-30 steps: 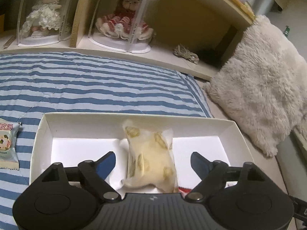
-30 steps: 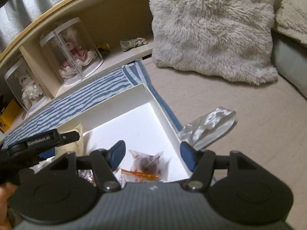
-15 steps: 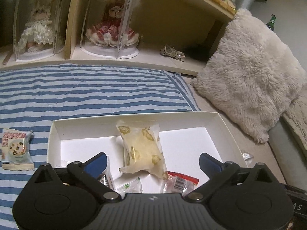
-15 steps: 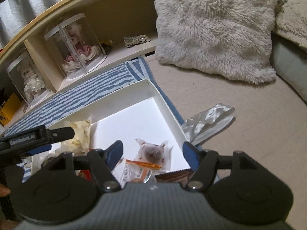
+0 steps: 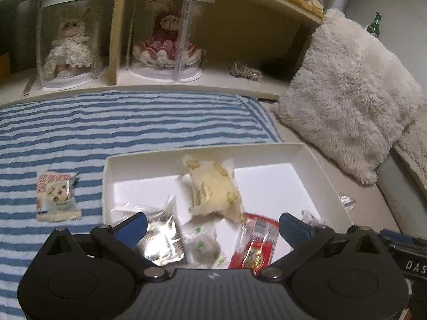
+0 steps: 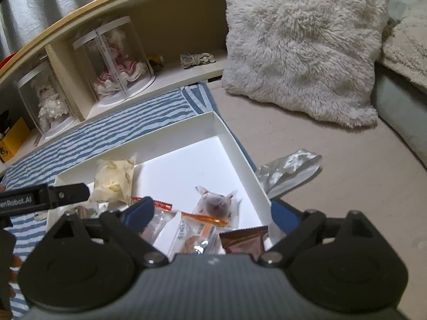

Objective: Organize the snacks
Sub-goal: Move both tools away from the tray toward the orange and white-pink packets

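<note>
Left tool [image 5: 213, 222] spreading wide, empty, above the white box [image 5: 323, 170]; best reaching left of the box for the cookie packet [image 5: 56, 195]

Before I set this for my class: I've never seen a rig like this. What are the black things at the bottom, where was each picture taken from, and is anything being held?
No robot here: a person holds a two-finger gripper in each hand, each carrying a wide-angle camera looking along its fingers. One picture comes from the left gripper, the other from the right gripper; the black shapes are the grippers themselves. Both look down at a white box on a striped blanket, holding wrapped snacks, including a pale yellow packet. One snack packet lies outside on the blanket, and a silver wrapper lies beside the box. Both sets of jaws have just been opening and hold nothing.
</note>
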`<state>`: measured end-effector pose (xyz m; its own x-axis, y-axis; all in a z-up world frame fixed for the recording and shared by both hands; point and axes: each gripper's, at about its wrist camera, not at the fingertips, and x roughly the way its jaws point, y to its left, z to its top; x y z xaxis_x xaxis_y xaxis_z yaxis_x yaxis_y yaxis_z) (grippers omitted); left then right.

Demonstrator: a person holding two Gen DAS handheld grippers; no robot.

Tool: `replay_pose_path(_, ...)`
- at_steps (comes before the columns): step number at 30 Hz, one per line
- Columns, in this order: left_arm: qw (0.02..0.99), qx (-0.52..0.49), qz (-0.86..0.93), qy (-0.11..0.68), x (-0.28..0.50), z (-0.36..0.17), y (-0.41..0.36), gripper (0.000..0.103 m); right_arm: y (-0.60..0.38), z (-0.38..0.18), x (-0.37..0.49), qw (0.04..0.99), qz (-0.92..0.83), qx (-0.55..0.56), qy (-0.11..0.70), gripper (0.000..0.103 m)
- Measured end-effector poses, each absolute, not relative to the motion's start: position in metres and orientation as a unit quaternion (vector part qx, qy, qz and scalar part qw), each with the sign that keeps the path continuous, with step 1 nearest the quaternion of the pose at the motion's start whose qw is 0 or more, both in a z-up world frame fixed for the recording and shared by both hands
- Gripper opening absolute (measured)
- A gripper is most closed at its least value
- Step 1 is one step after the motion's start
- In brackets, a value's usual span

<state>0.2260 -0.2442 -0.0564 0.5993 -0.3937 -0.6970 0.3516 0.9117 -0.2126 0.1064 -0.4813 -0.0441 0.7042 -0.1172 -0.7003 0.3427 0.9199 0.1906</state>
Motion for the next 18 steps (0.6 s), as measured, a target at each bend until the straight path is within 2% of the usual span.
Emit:
replay_pose_path(3,0.895,-0.024,-0.206,0.394,0.219,-0.054,-0.237,0.103,-0.476,-0.041,0.104,0.913,-0.133,0.142,0.360,0.102)
replay_pose_path(18,0.919,-0.047,-0.146,0.363,0.198,-0.046,-0.148,0.103,-0.448,-0.036,0.101,0.926,-0.113,0.107,0.343,0.102)
